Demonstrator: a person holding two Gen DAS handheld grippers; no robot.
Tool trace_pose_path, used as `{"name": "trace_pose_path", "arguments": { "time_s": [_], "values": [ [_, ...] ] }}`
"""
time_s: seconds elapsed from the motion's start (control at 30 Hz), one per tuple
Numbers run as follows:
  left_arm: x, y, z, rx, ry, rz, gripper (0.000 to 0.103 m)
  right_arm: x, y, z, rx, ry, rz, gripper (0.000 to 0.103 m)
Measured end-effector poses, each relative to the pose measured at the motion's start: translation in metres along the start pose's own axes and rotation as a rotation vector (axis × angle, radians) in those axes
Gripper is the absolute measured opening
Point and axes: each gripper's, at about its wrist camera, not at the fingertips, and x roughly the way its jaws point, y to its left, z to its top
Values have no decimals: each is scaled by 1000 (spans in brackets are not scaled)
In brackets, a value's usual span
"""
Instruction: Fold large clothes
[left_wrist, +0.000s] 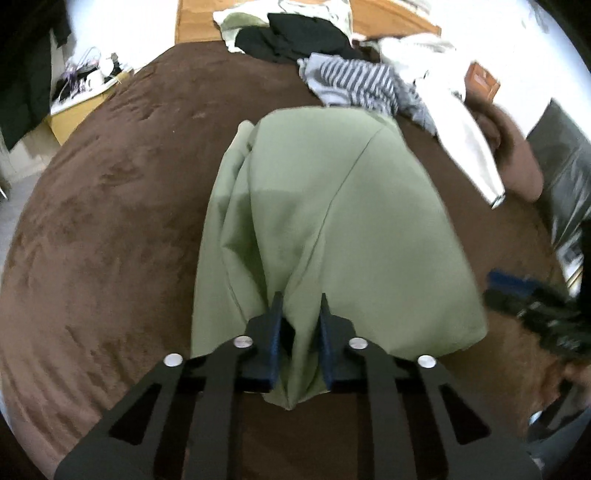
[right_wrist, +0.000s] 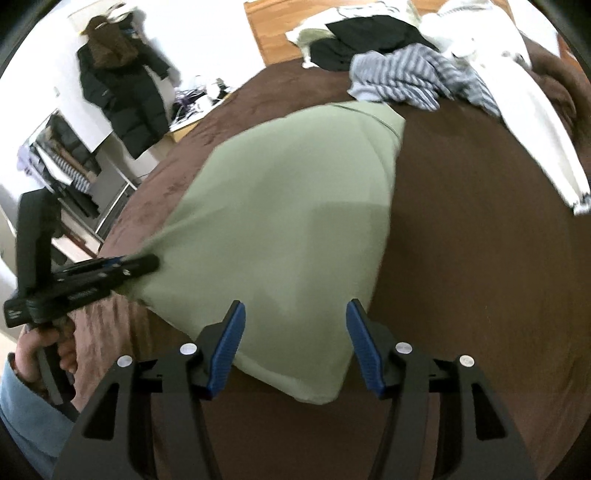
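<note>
A big green garment (left_wrist: 332, 221) lies in the middle of a brown blanket (left_wrist: 110, 221) that covers the bed. In the left wrist view the left gripper (left_wrist: 298, 332) pinches a bunched-up near corner of the green cloth. The cloth sits squeezed between the two blue pads (left_wrist: 275, 339), and it pulls up into folds there. From the right wrist view, the same left gripper (right_wrist: 147, 264) shows at the left side, gripping the left corner of the green garment (right_wrist: 295, 229), with a hand (right_wrist: 40, 350) wrapped around its handle.

The right gripper (right_wrist: 295, 332) is spread wide. Its blue pads (right_wrist: 229, 347) stand well apart, one on each side of the near corner of the green cloth. They hold nothing. In the left wrist view the right gripper (left_wrist: 535, 306) is only a dark blur at the right edge.

At the far end of the bed there is a pile of other clothes. A striped top (left_wrist: 362, 85) lies just past the far edge of the green garment. A white garment (left_wrist: 461, 122) is to its right, and black clothes (left_wrist: 295, 37) lie farther back. On the far left, a dark coat (right_wrist: 118, 96) hangs on the wall.
</note>
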Motion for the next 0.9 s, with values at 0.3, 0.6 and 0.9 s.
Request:
{"name": "trace_pose_path", "arguments": {
  "time_s": [0.3,0.6,0.9],
  "values": [
    [-23,6,-1,-16,-61,19,17,-3,4,12,6,-30,35,56],
    [12,39,-35,-91,2,23,21,35,41,4,-129,59,-36,50],
    [35,48,-55,-137,-26,13,29,49,39,-5,-142,78,-53,50]
  ]
}}
